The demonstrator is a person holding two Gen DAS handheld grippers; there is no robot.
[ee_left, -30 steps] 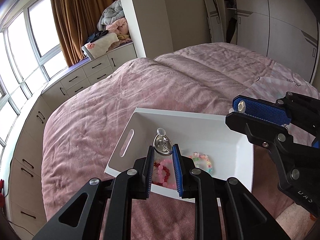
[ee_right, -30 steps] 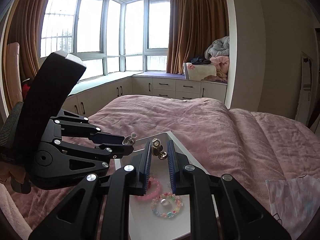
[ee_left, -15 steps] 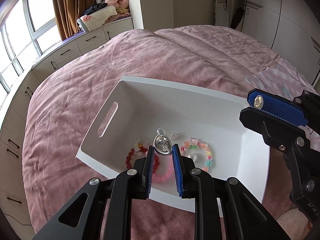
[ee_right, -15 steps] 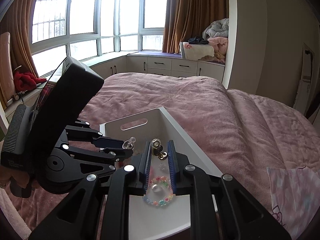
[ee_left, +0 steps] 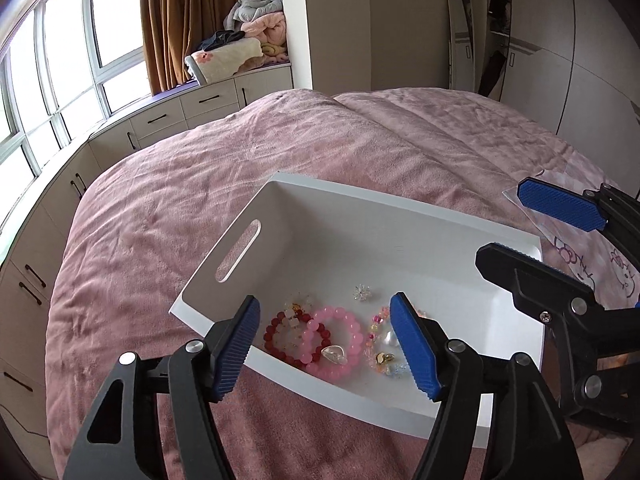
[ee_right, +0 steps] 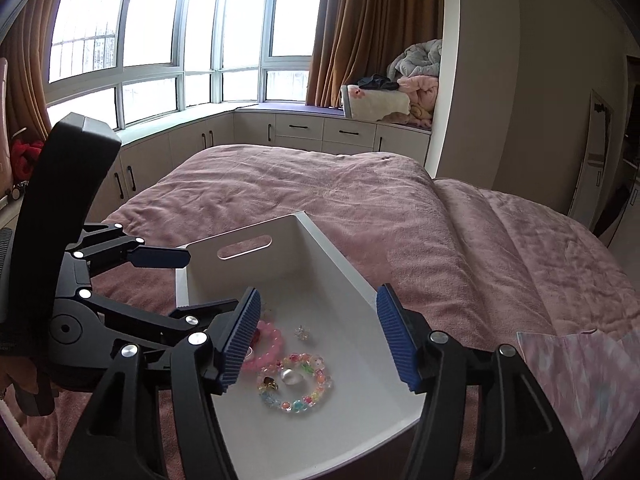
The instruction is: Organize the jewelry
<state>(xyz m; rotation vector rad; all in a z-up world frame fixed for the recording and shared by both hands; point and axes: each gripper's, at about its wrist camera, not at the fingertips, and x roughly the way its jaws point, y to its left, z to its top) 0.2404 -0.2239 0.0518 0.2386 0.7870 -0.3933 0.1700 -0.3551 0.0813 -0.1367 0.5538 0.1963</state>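
Both hand-held grippers, left hand-held gripper (ee_left: 325,342) and right hand-held gripper (ee_right: 318,334), just opened wide, empty, over white tray (ee_left: 404,216); earrings dropped among bracelets (ee_left: 332,336) to collect jewelry.

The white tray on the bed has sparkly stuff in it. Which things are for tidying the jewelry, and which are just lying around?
For the job:
white tray
pink bead bracelet
red bead bracelet
colourful bead bracelet
small crystal charm
left gripper, jaws open, just opened
right gripper, jaws open, just opened

Just lying about:
pink bedspread
folded blankets
patterned paper
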